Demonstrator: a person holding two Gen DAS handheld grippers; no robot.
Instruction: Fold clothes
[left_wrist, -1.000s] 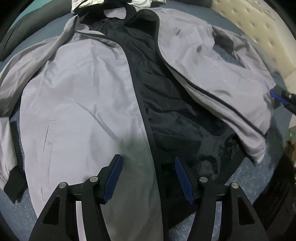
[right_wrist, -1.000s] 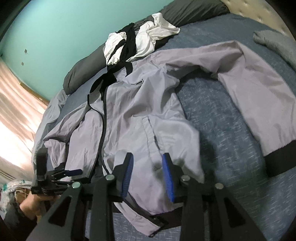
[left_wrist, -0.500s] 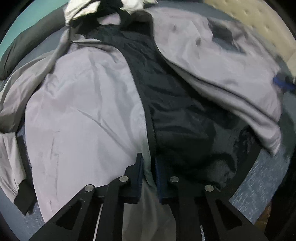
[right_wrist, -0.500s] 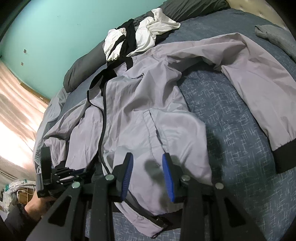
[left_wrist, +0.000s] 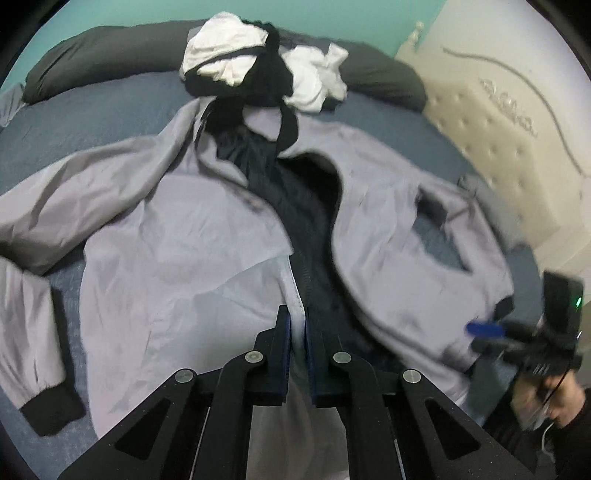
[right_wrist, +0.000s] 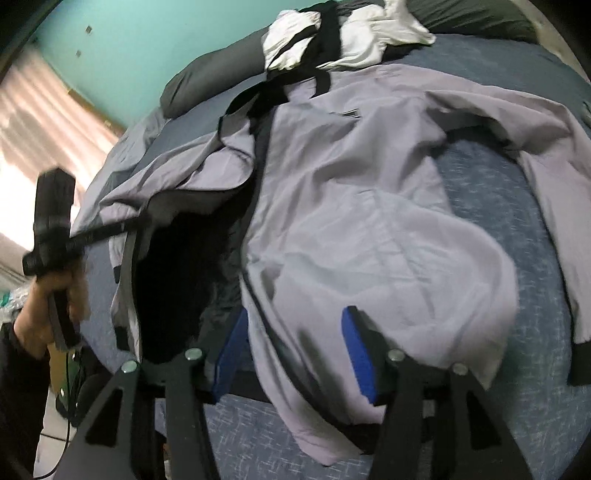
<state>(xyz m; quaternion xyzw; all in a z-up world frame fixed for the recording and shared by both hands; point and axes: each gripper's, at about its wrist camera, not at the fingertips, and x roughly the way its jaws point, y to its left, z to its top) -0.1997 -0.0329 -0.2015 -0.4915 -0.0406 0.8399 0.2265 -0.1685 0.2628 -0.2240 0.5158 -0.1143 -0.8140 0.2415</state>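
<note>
A grey jacket with black lining lies unzipped and face up on the bed. My left gripper is shut on the zipper edge of one front panel near the hem. The right wrist view shows that left gripper in a hand, holding the panel raised so the dark lining shows under it. My right gripper is open wide at the hem of the other front panel of the jacket; grey cloth lies between its blue pads. The left wrist view catches the right gripper at the far right.
A heap of white and black clothes sits above the collar, against a dark grey pillow. A cream tufted headboard stands at the right. The blue bedspread shows around the sleeves. A bright curtain hangs at the left.
My left gripper shut on the jacket's zipper edge and lifted that panel. My right gripper opened wider and moved in close over the other panel's hem.
</note>
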